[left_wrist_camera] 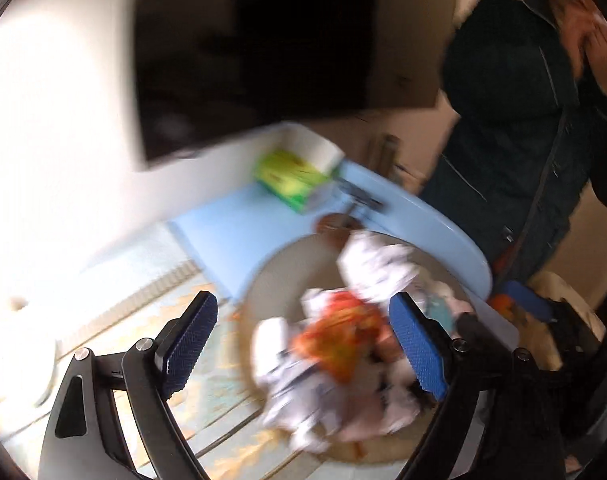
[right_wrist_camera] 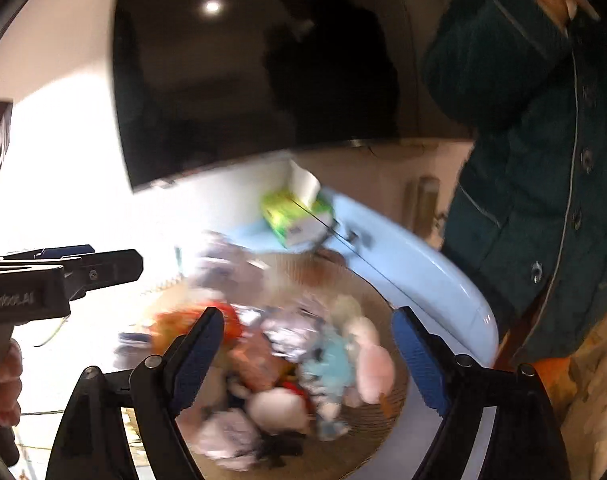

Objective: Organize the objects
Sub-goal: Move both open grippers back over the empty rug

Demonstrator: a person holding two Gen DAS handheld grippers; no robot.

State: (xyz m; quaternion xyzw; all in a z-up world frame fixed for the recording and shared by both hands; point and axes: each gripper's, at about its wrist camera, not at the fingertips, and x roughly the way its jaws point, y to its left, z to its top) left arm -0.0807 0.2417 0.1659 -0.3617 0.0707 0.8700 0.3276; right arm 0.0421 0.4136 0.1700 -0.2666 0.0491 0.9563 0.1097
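A round woven basket [left_wrist_camera: 263, 276] [right_wrist_camera: 387, 412] holds a blurred heap of soft things. Among them are an orange piece [left_wrist_camera: 339, 332], a white cloth [left_wrist_camera: 375, 264], a pink plush [right_wrist_camera: 375, 364] and a light blue plush [right_wrist_camera: 331, 364]. My left gripper [left_wrist_camera: 303, 304] hovers above the heap with its blue pads wide apart and nothing between them. My right gripper [right_wrist_camera: 308, 318] stands open over the same basket, also holding nothing. The left gripper [right_wrist_camera: 115, 264] shows side-on at the left of the right wrist view, held by a hand [right_wrist_camera: 3, 376].
The basket sits by a light blue table [left_wrist_camera: 423, 216] [right_wrist_camera: 423, 264] carrying a green box [left_wrist_camera: 291, 176] [right_wrist_camera: 295, 216]. A dark screen [left_wrist_camera: 263, 60] [right_wrist_camera: 263, 80] hangs on the wall behind. A person in a dark green jacket [left_wrist_camera: 523, 140] [right_wrist_camera: 543, 160] stands close on the right.
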